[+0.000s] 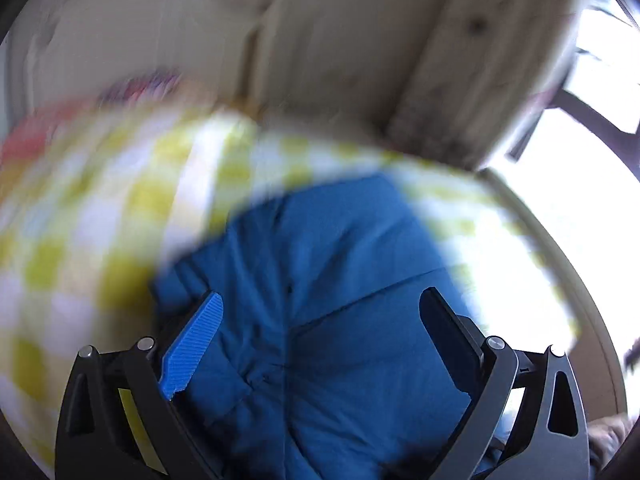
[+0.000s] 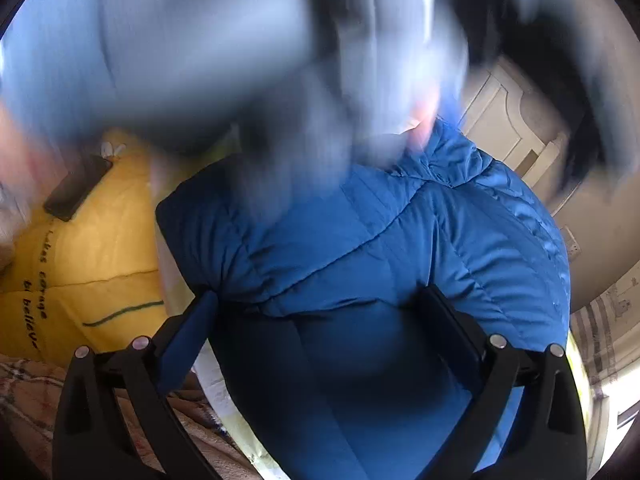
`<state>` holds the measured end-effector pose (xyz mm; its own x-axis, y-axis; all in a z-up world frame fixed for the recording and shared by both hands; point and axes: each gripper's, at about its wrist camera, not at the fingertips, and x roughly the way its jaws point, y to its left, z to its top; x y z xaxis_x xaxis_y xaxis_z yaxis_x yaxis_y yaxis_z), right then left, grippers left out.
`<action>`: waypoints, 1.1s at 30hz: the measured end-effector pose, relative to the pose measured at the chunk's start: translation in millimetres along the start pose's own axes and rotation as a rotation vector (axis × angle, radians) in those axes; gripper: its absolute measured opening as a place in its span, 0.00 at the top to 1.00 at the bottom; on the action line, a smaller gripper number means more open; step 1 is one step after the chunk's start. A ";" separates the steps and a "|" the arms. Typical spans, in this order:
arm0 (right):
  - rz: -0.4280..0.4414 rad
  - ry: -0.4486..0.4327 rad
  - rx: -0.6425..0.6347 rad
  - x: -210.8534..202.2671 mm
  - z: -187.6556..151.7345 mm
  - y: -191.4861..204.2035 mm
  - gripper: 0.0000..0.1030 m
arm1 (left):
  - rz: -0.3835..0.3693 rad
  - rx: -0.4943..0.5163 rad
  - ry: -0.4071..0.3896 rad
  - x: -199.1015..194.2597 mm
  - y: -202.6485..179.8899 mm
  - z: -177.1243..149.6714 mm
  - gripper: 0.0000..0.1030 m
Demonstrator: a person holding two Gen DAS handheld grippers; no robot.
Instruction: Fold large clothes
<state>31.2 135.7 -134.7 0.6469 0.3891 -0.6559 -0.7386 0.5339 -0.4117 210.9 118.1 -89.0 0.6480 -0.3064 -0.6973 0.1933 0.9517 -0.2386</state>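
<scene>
Left wrist view: blue puffer jacket [image 1: 320, 280] lying partly folded.
Both grippers' fingers [image 1: 196, 336] [image 2: 192, 320] are standing spread, gripping nothing; further folds seem to be remaining.

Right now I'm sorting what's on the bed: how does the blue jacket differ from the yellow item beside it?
The blue jacket is plain quilted blue; the yellow item bears dark lettering and a green line. A dark phone rests on the yellow item; nothing visibly rests on the blue jacket. Both look puffy and padded.
</scene>
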 end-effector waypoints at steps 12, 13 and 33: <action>0.009 -0.213 0.383 -74.9 -9.1 -188.4 0.40 | 0.071 -0.042 -0.094 11.1 23.8 -20.1 0.04; -0.012 -0.212 0.438 -68.2 -7.6 -211.3 0.45 | 0.078 -0.039 -0.098 11.7 23.4 -20.0 0.04; -0.064 0.117 0.552 106.3 33.0 -310.1 0.36 | 0.050 -0.104 -0.045 16.8 38.0 -18.1 0.04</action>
<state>335.2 36.3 -55.9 0.6385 0.2736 -0.7193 -0.4692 0.8793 -0.0820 215.7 148.7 -122.0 0.6876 -0.2554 -0.6797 0.0841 0.9578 -0.2748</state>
